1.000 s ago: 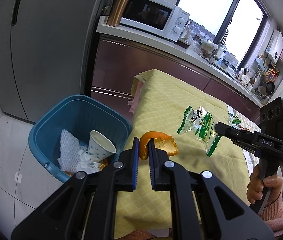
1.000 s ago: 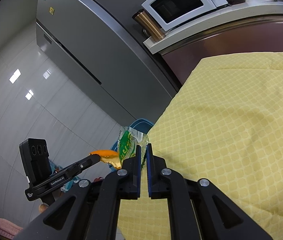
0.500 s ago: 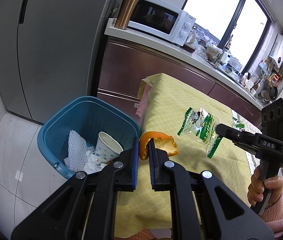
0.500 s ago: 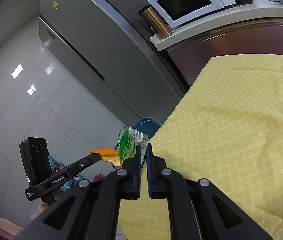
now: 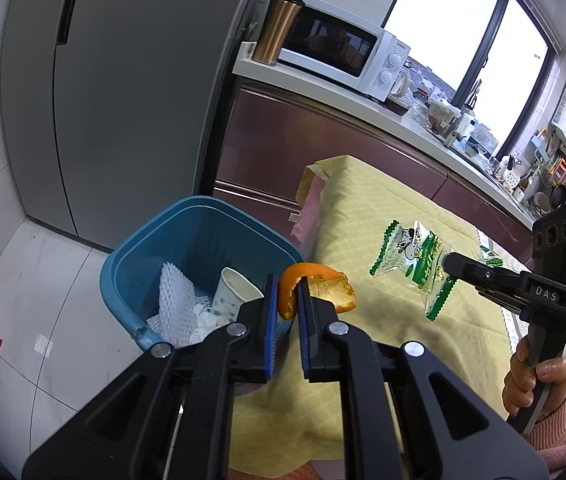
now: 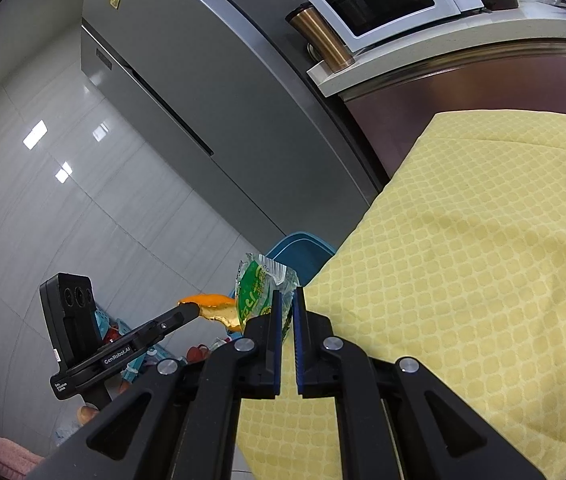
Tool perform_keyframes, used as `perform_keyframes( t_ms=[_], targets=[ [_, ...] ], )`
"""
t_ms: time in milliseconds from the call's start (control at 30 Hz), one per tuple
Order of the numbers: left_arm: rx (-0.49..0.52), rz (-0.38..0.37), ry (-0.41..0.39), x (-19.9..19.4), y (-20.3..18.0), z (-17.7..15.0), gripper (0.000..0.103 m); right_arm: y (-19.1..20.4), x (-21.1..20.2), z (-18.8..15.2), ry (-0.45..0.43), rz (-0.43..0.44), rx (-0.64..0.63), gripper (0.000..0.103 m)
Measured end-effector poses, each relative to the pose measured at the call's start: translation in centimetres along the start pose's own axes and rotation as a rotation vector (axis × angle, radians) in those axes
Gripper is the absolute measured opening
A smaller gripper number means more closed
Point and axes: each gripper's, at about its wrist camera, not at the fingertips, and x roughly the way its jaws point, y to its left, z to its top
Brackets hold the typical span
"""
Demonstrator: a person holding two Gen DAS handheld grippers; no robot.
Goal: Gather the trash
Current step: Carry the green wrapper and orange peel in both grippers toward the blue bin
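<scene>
The left gripper (image 5: pixel 283 294) is clenched on a curled piece of orange peel (image 5: pixel 315 290), which stands up between the two blue pads and bends over to the right of them. The right gripper (image 6: pixel 287 308) is also closed, and it pinches one edge of a green and clear snack wrapper (image 5: pixel 411 262); the rest of the wrapper hangs free in the air above the yellow tablecloth (image 6: pixel 463 240). The blue trash bin (image 5: pixel 203 220) stands on the floor just beside the left edge of the table, and inside it there are already a white paper cup (image 5: pixel 235 288), a white foam fruit net (image 5: pixel 175 292) and some crumpled tissue. The important relation is the direction of the bin: in the left wrist view it lies in front and a little to the left of the peel, with its near rim almost under the left fingers, so the left hand is clearly the nearer one. The wrapper is well to the right, over the table, and in the right wrist view only the far corner of the bin shows behind it. I judge that the peel needs only a short move forward and left before it can be let go, and that the wrapper must first travel across the table edge. The wrapper is light, so it may drift when it falls.
</scene>
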Motion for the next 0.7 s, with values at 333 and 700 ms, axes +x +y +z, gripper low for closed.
perform_keyframes(
  t_ms=[333,700],
  targets=[
    [-0.017,0.02,0.0,0.0,1.1,-0.1,0.01,1.0,1.1,0.4,0.021,0.005,-0.017,0.004],
    [-0.033,0.041,0.005,0.3,1.7,-0.3,0.01,2.0,2.3,0.7,0.044,0.006,-0.034,0.004]
  ],
)
